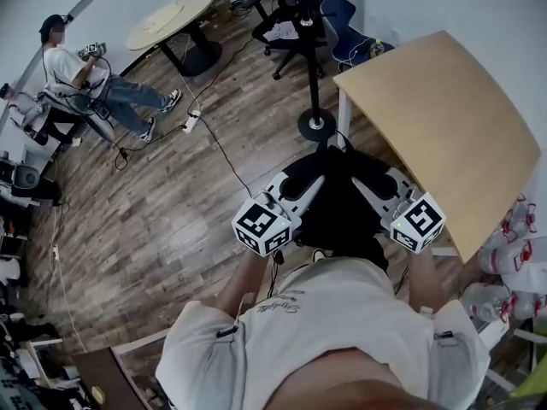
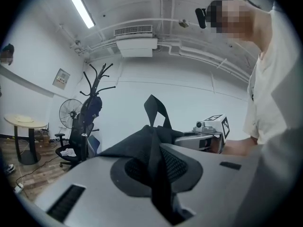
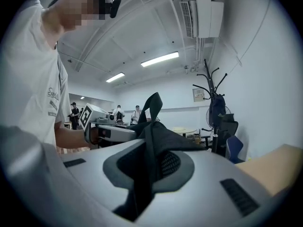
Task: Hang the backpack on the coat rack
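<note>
backpack (image 1: pixel 338 203): lower part hidden by shirt (image 1: pixel 342 314) | wall poster (image 2: pixel 61 78): print unreadable

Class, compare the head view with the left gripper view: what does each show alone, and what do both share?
Head view only: the light wooden table and clear plastic bottles with red labels. Left gripper view only: a white air conditioner, a standing fan and a ceiling light strip. Both: the black fabric backpack, clamped by the left gripper and the right gripper.
</note>
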`<control>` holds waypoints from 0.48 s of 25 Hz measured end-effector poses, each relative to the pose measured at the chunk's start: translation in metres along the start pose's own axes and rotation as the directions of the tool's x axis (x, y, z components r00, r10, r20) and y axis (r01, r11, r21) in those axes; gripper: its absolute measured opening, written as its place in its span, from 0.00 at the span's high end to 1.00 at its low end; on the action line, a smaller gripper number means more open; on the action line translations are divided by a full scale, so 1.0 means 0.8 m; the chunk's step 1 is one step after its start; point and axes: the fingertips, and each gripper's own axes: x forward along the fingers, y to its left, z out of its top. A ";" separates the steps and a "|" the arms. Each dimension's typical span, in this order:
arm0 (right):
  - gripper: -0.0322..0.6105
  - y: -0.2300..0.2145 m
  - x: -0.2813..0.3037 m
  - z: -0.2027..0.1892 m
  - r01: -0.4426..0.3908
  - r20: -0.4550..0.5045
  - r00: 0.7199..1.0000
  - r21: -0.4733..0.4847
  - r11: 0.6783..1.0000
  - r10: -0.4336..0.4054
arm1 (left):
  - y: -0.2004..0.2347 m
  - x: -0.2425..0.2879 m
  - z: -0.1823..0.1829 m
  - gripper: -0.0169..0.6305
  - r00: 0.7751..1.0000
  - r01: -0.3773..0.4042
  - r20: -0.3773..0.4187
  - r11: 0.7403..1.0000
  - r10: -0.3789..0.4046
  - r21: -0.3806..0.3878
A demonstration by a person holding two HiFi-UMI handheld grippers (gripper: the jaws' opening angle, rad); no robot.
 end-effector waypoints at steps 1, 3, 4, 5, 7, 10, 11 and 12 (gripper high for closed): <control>0.90 -0.004 0.004 -0.001 0.002 -0.001 1.000 0.004 1.000 -0.002 | 0.005 0.003 0.000 0.90 1.000 0.001 -0.004 1.000 -0.001 0.001; 0.90 -0.018 0.013 -0.005 0.008 -0.003 1.000 0.015 1.000 -0.008 | 0.020 0.013 -0.002 0.90 1.000 0.002 -0.010 1.000 -0.002 0.002; 0.90 -0.027 0.019 -0.007 0.013 -0.005 1.000 0.022 1.000 -0.013 | 0.029 0.019 -0.003 0.90 1.000 0.002 -0.015 1.000 -0.002 -0.002; 0.90 -0.038 0.025 -0.010 0.019 -0.006 1.000 0.030 0.999 -0.019 | 0.038 0.027 -0.003 0.90 1.000 0.002 -0.020 1.000 -0.002 -0.008; 0.90 -0.064 0.037 -0.014 0.027 -0.002 1.000 0.038 0.999 -0.027 | 0.059 0.048 -0.003 0.90 0.999 0.006 -0.032 1.000 -0.007 -0.012; 0.90 -0.110 0.059 -0.011 0.024 0.011 1.000 0.030 0.999 -0.024 | 0.096 0.083 0.008 0.90 0.999 0.011 -0.043 1.000 -0.011 -0.005; 0.90 -0.125 0.067 -0.008 0.019 0.015 1.000 0.027 0.999 -0.020 | 0.108 0.093 0.012 0.90 0.999 0.009 -0.043 1.000 -0.009 -0.005; 0.90 -0.140 0.075 -0.006 0.014 0.021 1.000 0.025 1.000 -0.015 | 0.121 0.103 0.017 0.90 0.999 0.006 -0.043 1.000 -0.006 -0.004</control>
